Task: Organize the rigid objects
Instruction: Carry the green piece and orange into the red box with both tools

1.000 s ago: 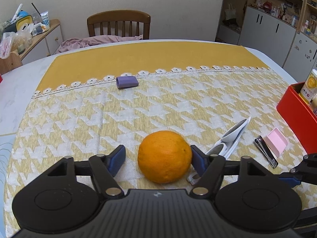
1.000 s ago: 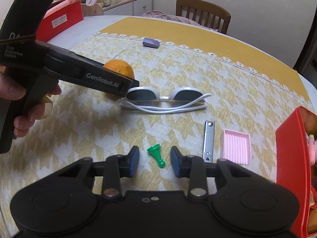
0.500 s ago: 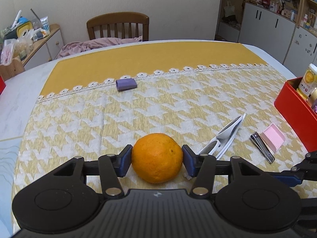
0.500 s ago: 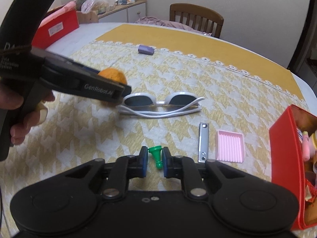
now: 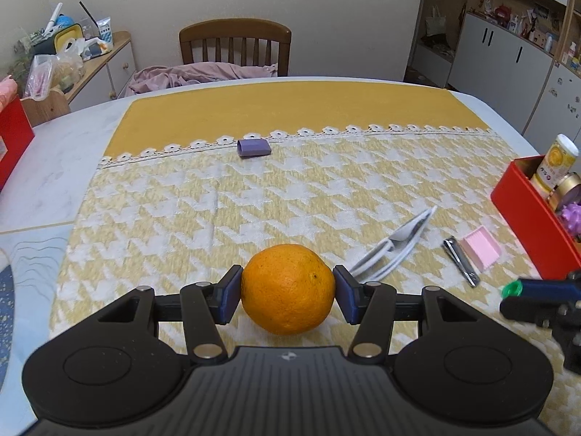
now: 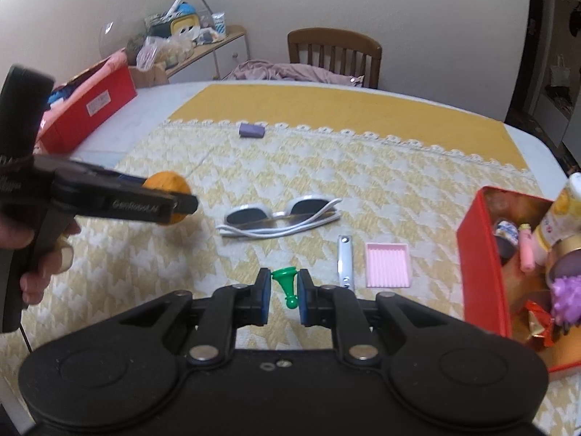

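Left gripper [image 5: 287, 288]: jaws clamped on an orange [image 5: 288, 288], one blue pad pressed to each side of the fruit, held over the near part of the counter [image 5: 51, 167]; the right wrist view shows the same orange [image 6: 166, 185] partly hidden behind the gripper's black body. Right gripper [image 6: 284, 297]: jaws closed on a small green pawn-shaped piece [image 6: 285, 283], wide end forward and knob toward the camera, over the near edge of the counter. Yellow-and-white houndstooth cloth [image 5: 276, 196] covering most of the counter, lace trim across its far part. White-framed sunglasses [image 6: 281, 217], folded, lying mid-cloth. Nail clipper [image 6: 345, 261], just beside a pink ridged tray [image 6: 388, 264], both near the right edge. Red box [image 6: 479, 265] at the right edge, holding bottles, tins and a purple item. Purple block [image 5: 253, 148] at the lace trim toward the far edge. Second red box [image 6: 87, 112] at the left edge. Wooden chair [image 5: 235, 45] beyond the far edge, cloth draped on its seat.
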Action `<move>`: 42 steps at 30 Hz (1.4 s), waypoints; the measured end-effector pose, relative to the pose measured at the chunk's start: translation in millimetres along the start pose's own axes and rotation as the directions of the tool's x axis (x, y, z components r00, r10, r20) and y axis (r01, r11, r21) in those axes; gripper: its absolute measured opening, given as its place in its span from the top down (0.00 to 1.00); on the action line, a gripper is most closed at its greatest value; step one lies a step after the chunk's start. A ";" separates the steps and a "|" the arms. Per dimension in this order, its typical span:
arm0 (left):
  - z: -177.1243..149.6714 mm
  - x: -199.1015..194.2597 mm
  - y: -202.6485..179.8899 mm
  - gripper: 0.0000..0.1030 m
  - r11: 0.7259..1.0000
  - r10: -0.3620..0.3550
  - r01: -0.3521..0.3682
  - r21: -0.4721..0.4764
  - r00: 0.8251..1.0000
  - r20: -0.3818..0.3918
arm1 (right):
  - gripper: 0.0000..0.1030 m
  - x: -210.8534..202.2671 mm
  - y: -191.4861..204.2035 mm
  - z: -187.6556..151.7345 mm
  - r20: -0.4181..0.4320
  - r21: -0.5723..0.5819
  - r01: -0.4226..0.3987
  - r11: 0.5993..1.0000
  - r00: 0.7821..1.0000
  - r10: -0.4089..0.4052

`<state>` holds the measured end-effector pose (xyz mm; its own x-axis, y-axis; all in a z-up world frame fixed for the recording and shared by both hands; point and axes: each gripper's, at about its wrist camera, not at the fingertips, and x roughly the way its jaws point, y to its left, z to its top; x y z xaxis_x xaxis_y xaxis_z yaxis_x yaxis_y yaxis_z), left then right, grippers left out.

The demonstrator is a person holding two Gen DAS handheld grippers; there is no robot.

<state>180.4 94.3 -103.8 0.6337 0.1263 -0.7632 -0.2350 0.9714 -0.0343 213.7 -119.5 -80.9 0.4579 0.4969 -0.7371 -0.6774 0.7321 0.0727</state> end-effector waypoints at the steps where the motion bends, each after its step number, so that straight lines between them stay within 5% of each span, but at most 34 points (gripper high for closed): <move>1: 0.0 -4.4 -1.5 0.49 1.000 -0.004 0.004 0.001 1.000 0.002 | 0.87 -4.3 -0.7 1.3 0.008 0.001 0.000 1.000 1.000 0.000; 19: 12.5 -47.6 -81.7 0.49 0.992 -0.113 0.111 0.060 0.993 0.023 | 0.87 -64.5 -57.5 -7.8 0.102 0.058 0.024 0.998 0.994 -0.030; 42: 43.1 -14.3 -247.9 0.49 0.957 -0.226 0.227 0.179 0.974 -0.024 | 0.86 -91.9 -198.1 -45.8 0.079 0.146 0.104 0.984 0.990 -0.117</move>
<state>261.3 -139.7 -56.6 0.6523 -0.1014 -0.7512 0.0504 0.9946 -0.0905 279.4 -331.5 -58.3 0.5781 0.4433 -0.6850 -0.5342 0.8402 0.0929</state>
